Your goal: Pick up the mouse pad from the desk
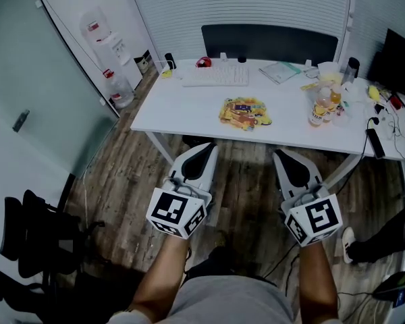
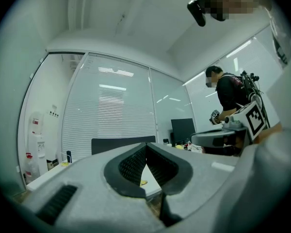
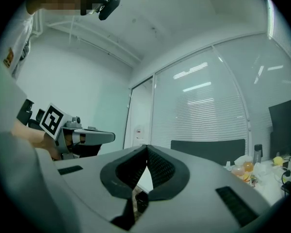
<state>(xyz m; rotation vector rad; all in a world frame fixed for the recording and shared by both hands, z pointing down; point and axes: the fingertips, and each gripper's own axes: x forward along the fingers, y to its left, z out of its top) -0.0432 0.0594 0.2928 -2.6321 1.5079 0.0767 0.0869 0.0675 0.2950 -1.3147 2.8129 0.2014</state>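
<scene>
Mouse pad (image 1: pixel 245 112): we take the flat, yellow, busy-printed piece for it. It lies mid-desk on the white desk (image 1: pixel 175 106), nearer the front edge than the back, w/ nothing on top of it.

Step in hand, as we judge it: the approach, no reach yet. Both grippers are well short of the desk, over the wood floor. The next move calls for carrying one gripper fwd past the desk edge, spreading its jaws & working one jaw under a rim, since the thing lies flat on the top.

Its look: thin, uneven outline, yellow w/ red & blue print. Prob. limp, so we expect it to droop once lifted by one edge.

Outward: keyboard (image 1: pixel 216 76) sits behind it to the left & drink bottles (image 1: pixel 322 106) to its right, both apart from it. Left gripper (image 1: pixel 208 147) & right gripper (image 1: pixel 281 154) point toward the desk. In each gripper view the jaws are pressed together, w/ nothing betw. them
</scene>
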